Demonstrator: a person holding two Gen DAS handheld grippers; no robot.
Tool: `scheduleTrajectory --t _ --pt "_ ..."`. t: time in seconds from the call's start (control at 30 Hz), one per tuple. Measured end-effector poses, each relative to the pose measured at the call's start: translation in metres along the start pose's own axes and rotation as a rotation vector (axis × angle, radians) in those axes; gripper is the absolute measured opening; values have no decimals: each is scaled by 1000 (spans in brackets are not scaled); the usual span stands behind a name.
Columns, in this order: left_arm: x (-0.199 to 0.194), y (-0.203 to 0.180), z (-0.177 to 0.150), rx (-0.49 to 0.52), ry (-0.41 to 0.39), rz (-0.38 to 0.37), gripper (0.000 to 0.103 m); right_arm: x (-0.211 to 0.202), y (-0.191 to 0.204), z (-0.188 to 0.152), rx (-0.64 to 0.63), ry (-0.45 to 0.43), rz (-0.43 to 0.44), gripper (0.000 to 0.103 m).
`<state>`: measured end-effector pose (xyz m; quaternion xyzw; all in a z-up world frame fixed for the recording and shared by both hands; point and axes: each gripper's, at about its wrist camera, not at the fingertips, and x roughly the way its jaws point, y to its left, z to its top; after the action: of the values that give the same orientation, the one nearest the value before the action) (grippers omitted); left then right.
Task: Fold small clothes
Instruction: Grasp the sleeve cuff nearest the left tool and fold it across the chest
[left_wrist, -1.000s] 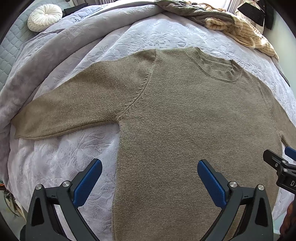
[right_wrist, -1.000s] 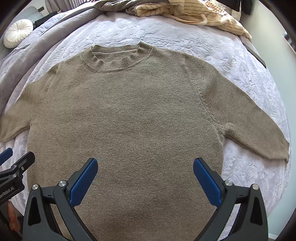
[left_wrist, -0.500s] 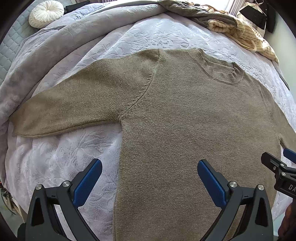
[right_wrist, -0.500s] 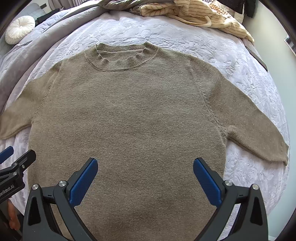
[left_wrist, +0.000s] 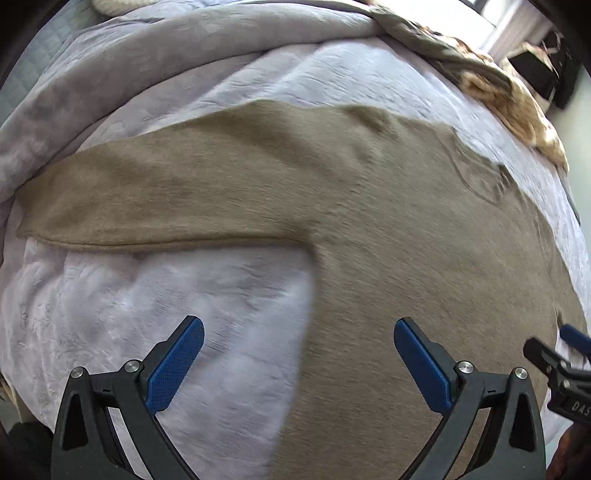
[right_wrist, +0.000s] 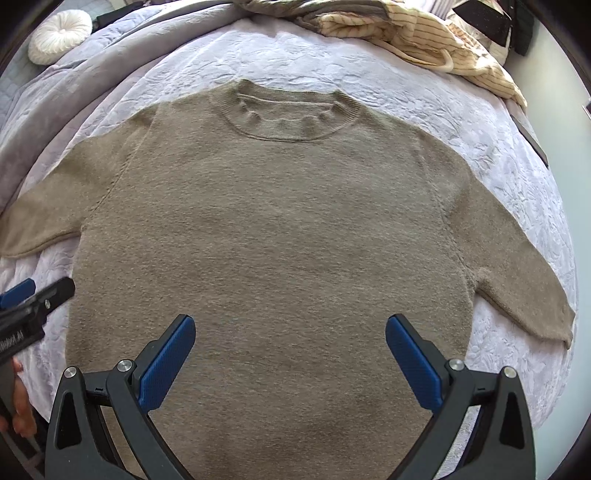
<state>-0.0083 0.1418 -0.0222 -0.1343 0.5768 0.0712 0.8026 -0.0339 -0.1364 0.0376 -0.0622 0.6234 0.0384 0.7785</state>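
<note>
An olive-brown knit sweater (right_wrist: 280, 229) lies flat and face up on the pale lilac bedspread (right_wrist: 443, 96), collar (right_wrist: 284, 118) away from me, both sleeves spread outward. My right gripper (right_wrist: 290, 354) hovers open above the lower middle of the body. My left gripper (left_wrist: 299, 354) is open above the sweater's left side edge, below the left sleeve (left_wrist: 155, 199); this view is motion-blurred. The left gripper's tip (right_wrist: 33, 306) shows at the left edge of the right wrist view, and the right gripper's tip (left_wrist: 554, 362) at the right edge of the left wrist view.
A heap of clothes with a cream striped garment (right_wrist: 424, 40) lies at the far right of the bed. A grey blanket (left_wrist: 147, 59) is bunched along the far left. A round white cushion (right_wrist: 59, 35) sits at the far left corner. A hand (right_wrist: 18, 406) holds the left gripper.
The left gripper has moved forward and lower toward the sweater's left sleeve and armpit, blurring its view. The right gripper has edged forward slightly. Both stay open.
</note>
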Motion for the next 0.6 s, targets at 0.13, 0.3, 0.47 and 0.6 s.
scheduleTrajectory --t 0.13,0.3,0.47,0.6 --pt "-1 70 13 -134 -81 -31 103 -3 25 2 -46 -10 10 103" --pt "1 170 21 -342 -190 -71 103 -5 56 4 -101 -19 32 103" --pt "29 231 21 -519 -178 -185 103 -3 84 2 -144 -16 53 103" --pt "36 245 24 -595 -228 -260 101 1 105 -3 -186 1 64 103"
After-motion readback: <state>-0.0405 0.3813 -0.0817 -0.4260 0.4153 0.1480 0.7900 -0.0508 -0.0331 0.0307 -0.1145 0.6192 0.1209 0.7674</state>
